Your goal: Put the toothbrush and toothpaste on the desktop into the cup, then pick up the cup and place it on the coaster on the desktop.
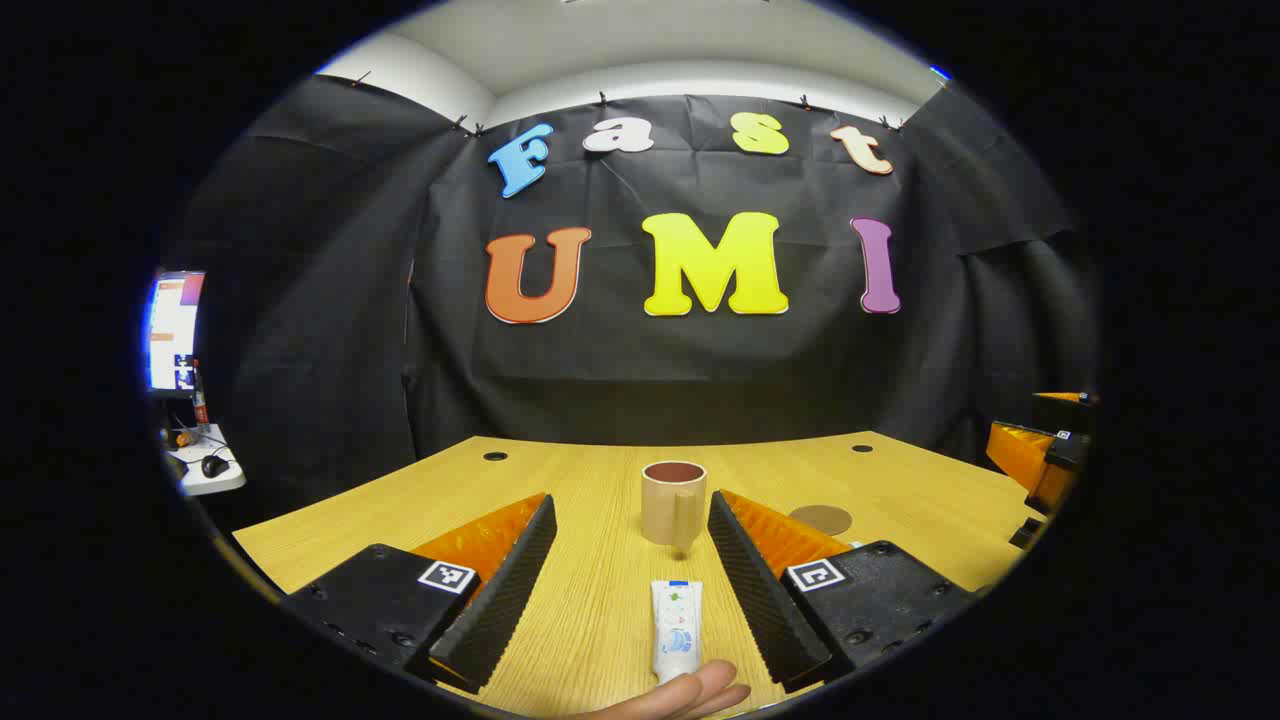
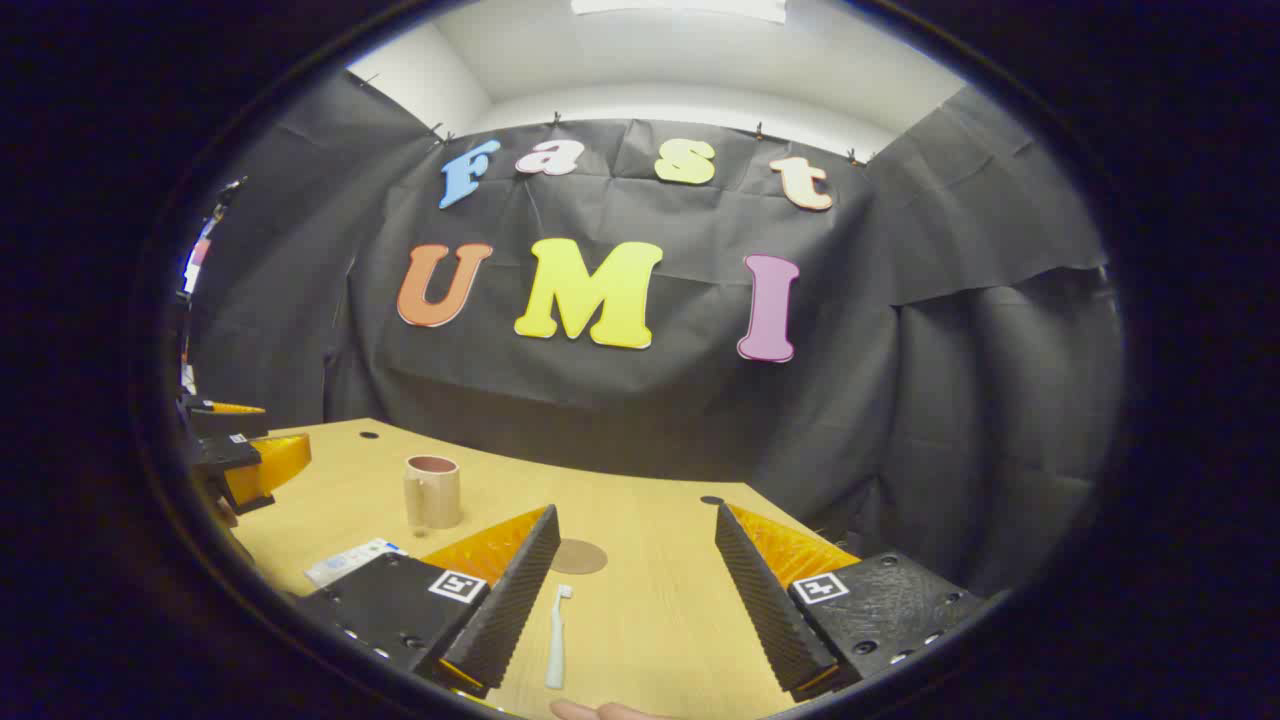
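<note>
Both sets of jaws stand spread wide, with nothing pinched between them. In the left gripper view, the left gripper [image 1: 628, 585] hovers low over the wooden surface [image 1: 900, 480], and the toothpaste [image 1: 675, 630] lies flat between its jaws, nearer the right one, touching neither, its cap end pointing away toward the cup [image 1: 673, 503]. That cup stands upright just beyond the jaw tips, centred in the gap, its handle facing the camera and its dark inside showing. The round brown coaster [image 1: 820, 519] lies flat on the surface to the right of the cup, partly hidden behind the right jaw. A fingertip of a hand [image 1: 690, 692] shows at the bottom edge, just below the tube. At the far right edge sits the other gripper, and far off to the left a lit monitor [image 1: 175, 330] stands on a small side table. In the right gripper view, the right gripper [image 2: 632, 590] has the toothbrush [image 2: 556, 637] lying between its jaws, close beside the left one, bristle end pointing away. The coaster [image 2: 578, 556] lies just beyond the left jaw's tip, bare. The cup [image 2: 432, 491] stands farther left, outside the jaws, and the toothpaste [image 2: 350, 560] peeks out behind the left jaw's body. Nothing stands between either item and the cup.
</note>
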### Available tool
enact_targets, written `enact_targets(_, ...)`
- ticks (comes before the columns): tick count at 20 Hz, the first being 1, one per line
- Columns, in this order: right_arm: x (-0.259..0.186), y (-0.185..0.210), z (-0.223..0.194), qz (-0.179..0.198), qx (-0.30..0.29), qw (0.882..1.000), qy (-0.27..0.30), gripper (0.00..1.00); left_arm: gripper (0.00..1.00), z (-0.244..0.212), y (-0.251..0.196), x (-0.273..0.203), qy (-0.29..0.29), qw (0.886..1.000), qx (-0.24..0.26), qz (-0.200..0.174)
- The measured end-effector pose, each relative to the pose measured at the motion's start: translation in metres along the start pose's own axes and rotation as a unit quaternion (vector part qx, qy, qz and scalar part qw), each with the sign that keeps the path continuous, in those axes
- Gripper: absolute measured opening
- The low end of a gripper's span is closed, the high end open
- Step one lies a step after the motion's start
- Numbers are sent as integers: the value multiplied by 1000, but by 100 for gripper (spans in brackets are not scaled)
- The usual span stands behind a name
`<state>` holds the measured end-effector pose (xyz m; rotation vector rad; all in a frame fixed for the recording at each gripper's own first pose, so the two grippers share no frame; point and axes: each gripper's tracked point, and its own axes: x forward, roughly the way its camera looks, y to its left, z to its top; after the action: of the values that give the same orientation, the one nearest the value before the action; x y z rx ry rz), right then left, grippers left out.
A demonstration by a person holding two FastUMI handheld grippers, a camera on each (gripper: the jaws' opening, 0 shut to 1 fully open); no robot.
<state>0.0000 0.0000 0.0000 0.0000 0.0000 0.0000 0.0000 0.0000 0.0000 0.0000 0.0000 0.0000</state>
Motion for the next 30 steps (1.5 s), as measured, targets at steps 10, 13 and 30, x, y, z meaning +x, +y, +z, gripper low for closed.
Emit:
enact_targets(10,2,-7,-5,-5,14,1000,11,95,97,-10,-4,3,21,1000,-12,1)
enact_targets(13,5,-14,-4,-14,4,1000,8,96,97,-15,-1,5,28,999,-19,5)
enact_targets(30,11,1,-42,21,-12,999,33,95,98,-134,-21,-13,280,960,6,-21)
